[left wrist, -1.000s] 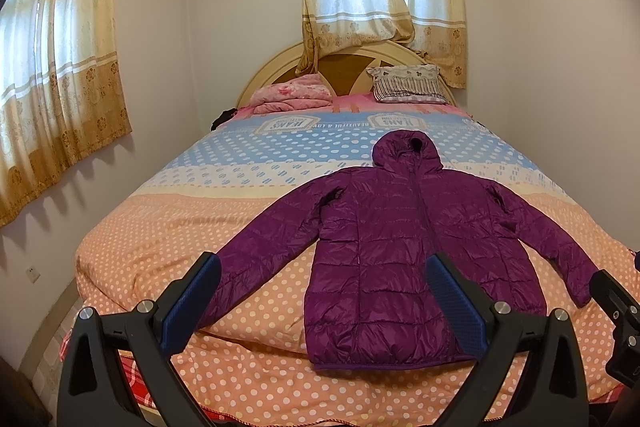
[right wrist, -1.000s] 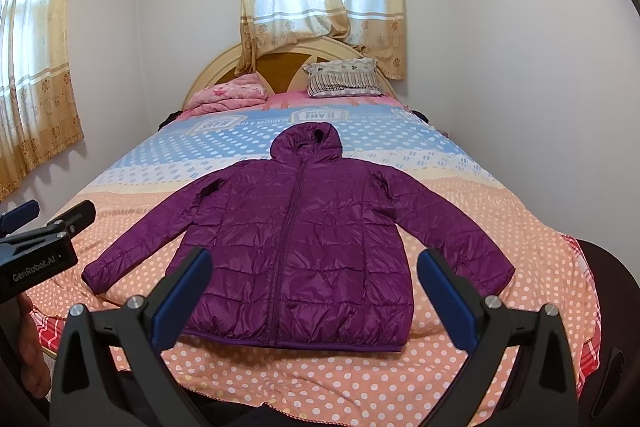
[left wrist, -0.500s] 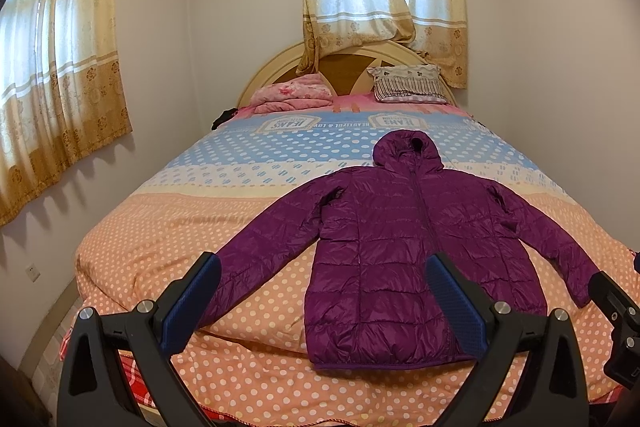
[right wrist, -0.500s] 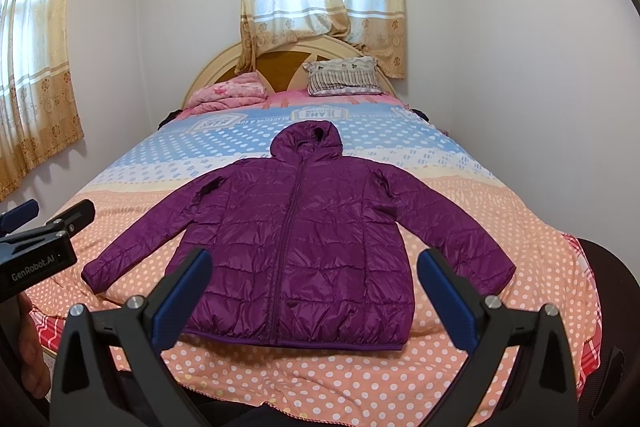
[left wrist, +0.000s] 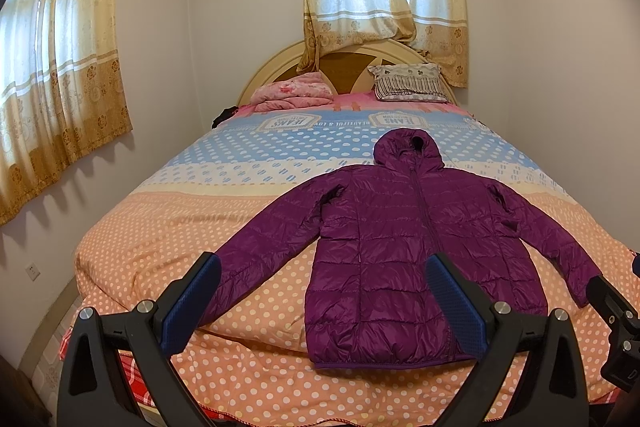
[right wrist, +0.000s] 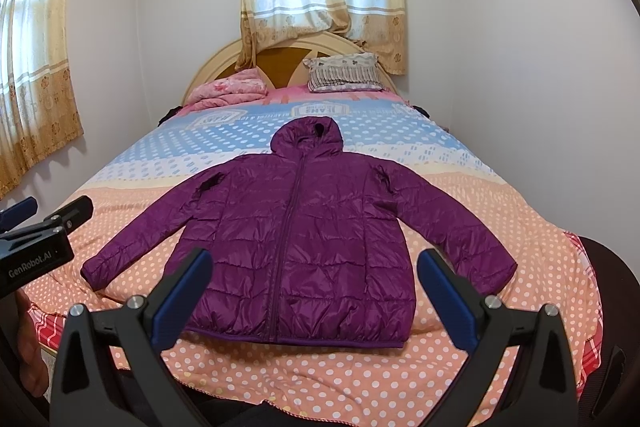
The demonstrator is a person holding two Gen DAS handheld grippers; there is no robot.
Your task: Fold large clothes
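- We find almost nothing changed over the last second; both views match the earlier ones, and the purple puffer jacket (right wrist: 296, 243) lies exactly as it did, so folding has not begun
- The jacket sits flat on the bed (right wrist: 460, 379), zip up, hood (right wrist: 306, 139) toward the headboard (right wrist: 224, 63), hem (right wrist: 296, 341) near the foot edge closest to us; both sleeves spread out and down to either side
- Our left gripper (left wrist: 324, 303) hangs above the foot of the bed, jaws released and wide apart, empty; through them we see the jacket's left sleeve (left wrist: 264, 247) and lower body, neither touched
- Our right gripper (right wrist: 316, 299) is likewise spread and holding nothing, framing the hem from above, clear of the fabric
- We judge this a pause before the first grasp; a sleeve cuff (right wrist: 94, 273) looks the likeliest start, each sleeve brought across the chest
- The quilted shell looks slick and puffy; we expect it to slip or spring back unless pinched firmly
- A pink blanket (right wrist: 228, 93) and a pillow (right wrist: 344, 73) rest by the headboard, well apart from the jacket
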